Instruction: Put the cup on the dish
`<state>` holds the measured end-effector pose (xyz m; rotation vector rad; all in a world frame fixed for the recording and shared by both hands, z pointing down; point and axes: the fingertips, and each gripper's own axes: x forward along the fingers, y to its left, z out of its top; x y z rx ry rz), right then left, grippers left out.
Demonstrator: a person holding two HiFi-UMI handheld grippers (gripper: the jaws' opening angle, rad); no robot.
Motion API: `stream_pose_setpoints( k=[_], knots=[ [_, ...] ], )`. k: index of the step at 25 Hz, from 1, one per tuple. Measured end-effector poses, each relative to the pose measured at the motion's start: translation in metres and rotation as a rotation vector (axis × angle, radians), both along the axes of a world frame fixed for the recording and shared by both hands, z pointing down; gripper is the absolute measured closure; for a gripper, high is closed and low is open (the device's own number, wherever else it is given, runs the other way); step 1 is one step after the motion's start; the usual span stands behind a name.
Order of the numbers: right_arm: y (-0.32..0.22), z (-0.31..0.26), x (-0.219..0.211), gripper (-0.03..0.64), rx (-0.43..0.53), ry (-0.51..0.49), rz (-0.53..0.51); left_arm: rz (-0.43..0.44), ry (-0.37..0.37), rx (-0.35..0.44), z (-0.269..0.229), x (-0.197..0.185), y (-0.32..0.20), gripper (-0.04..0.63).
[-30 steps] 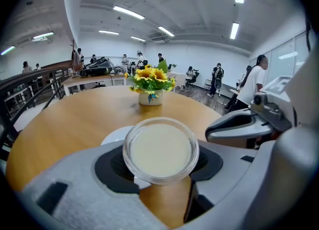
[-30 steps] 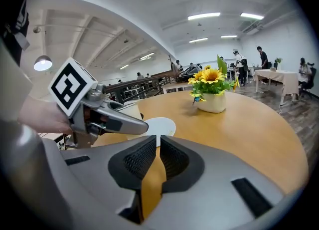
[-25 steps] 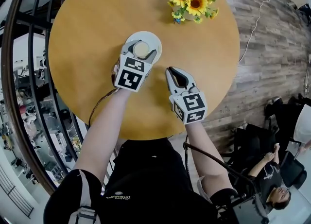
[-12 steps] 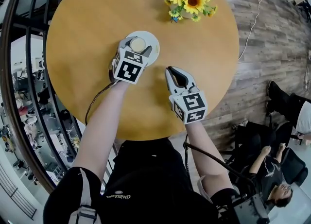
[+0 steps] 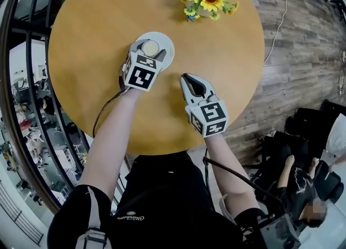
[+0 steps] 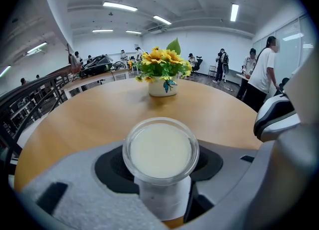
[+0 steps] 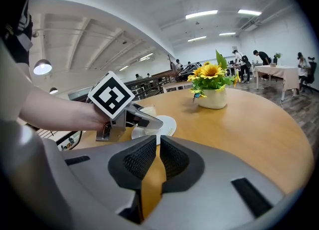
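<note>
Your left gripper (image 5: 150, 52) clamps the cup (image 5: 151, 47) between its jaws, over the dish (image 5: 170, 49). Your right gripper (image 5: 192, 82), jaws closed to a slit and empty, sits at 4 o'clock from the cup.

My left gripper (image 5: 148, 52) angles down, jaws clamped on the cup (image 6: 160, 151); my right gripper (image 5: 187, 78) sits beside it, jaws together, empty.

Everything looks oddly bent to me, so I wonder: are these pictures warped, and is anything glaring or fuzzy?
Left gripper view: fisheye bowing, black corners, ceiling lights glaring, cup sharp. Right gripper view: same bowing, a lamp glaring. Head view: railing curves; mosaic patch at bottom right.
</note>
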<state>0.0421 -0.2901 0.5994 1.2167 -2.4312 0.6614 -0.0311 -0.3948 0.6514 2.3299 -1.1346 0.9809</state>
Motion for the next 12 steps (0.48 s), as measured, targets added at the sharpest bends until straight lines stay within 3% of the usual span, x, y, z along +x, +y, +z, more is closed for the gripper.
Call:
stream_pose_setpoints(
  k=[12],
  knots=[
    [0.0050,0.0060,-0.0001,0.607,-0.009,0.008,0.004,-0.012,0.027,0.042,0.0003,0.0005,0.0000,0.342]
  ],
)
